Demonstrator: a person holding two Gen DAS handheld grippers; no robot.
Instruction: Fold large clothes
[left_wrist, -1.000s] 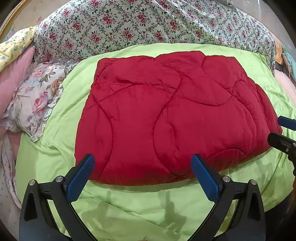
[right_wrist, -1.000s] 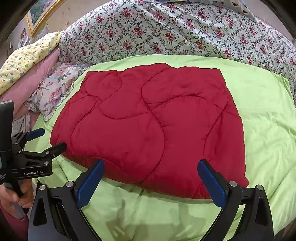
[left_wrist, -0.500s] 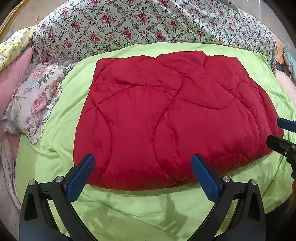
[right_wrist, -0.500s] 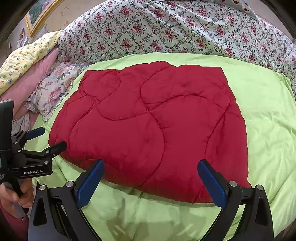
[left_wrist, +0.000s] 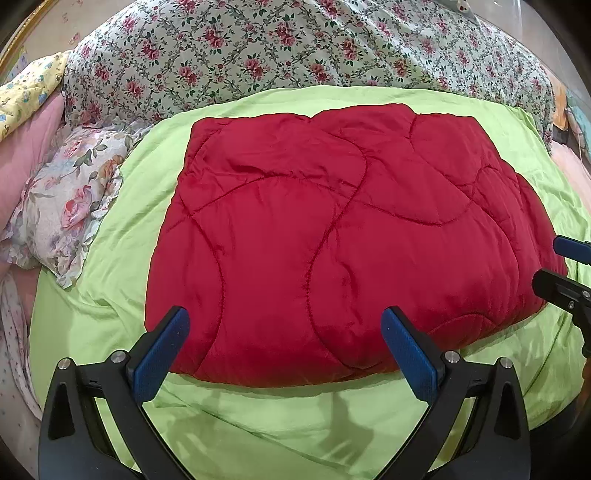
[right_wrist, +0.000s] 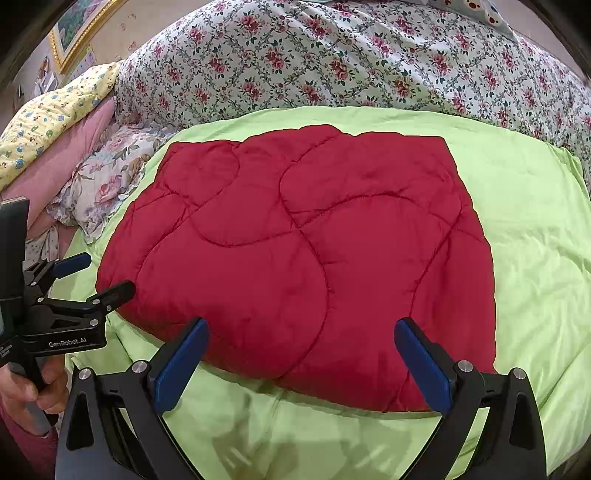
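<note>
Both grippers have edged nearer the red quilt (left_wrist: 332, 240), jaws apart; left gripper (right_wrist: 94, 275) reads "GenRobot.AI".

Red quilt (left_wrist: 332, 236): padded cloth, stitched curves, faint sheen. Green sheet (left_wrist: 258, 424): smooth cloth, satiny, creased. Floral cover (left_wrist: 295, 48), top of frame: matt printed cloth. Fingers (left_wrist: 406, 349): matt black plastic, blue textured pads, metal rivets.

Big red quilted comforter (left_wrist: 343, 243) is folded into a puffy rectangle, curved stitch lines all over, lying flat on the lime green bedspread (left_wrist: 280, 424).
</note>
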